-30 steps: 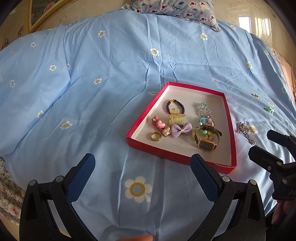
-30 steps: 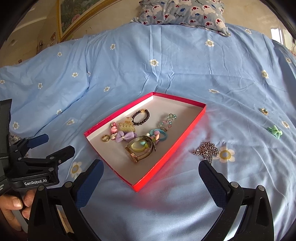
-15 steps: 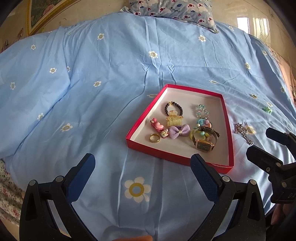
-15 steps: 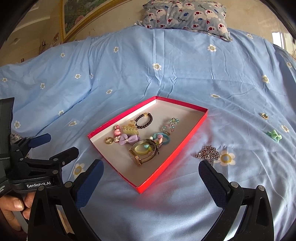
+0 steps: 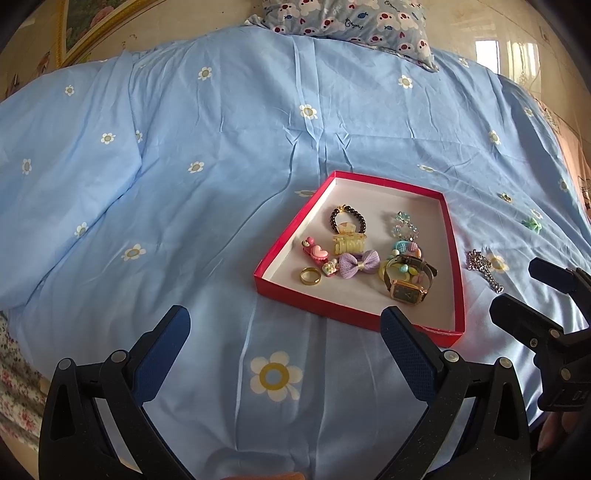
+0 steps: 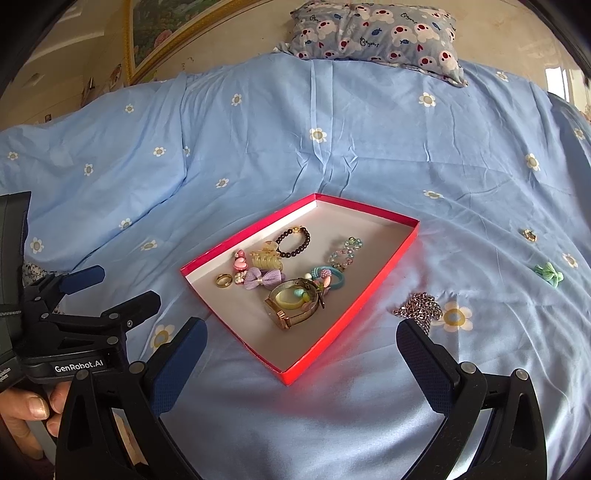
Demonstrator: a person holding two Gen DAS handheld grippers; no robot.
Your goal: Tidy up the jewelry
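Observation:
A shallow red tray (image 5: 291,236) (image 6: 351,306) lies on the blue flowered bedspread. In it are a gold ring (image 5: 310,276), a purple bow (image 5: 359,263), a gold watch (image 5: 406,290) (image 6: 291,306), a black bead bracelet (image 5: 347,220), a yellow claw clip (image 5: 349,242) and other small pieces. A silver chain (image 6: 419,308) (image 5: 482,267) lies on the sheet just right of the tray. Farther right are a green bow (image 6: 550,273) and a small ring (image 6: 530,234). My left gripper (image 5: 284,350) hangs open before the tray's near left corner. My right gripper (image 6: 301,362) is open and holds nothing, its right finger near the chain.
A patterned pillow (image 6: 373,33) lies at the head of the bed, with a framed picture (image 6: 166,33) on the wall behind it. A person's hand (image 6: 29,406) holds the left gripper's handle. Bare bedspread (image 5: 147,184) spreads left of the tray.
Both grippers have drawn back and tilted up, so the tray looks smaller and more pillow and wall show. Nothing was picked up; both stay open.

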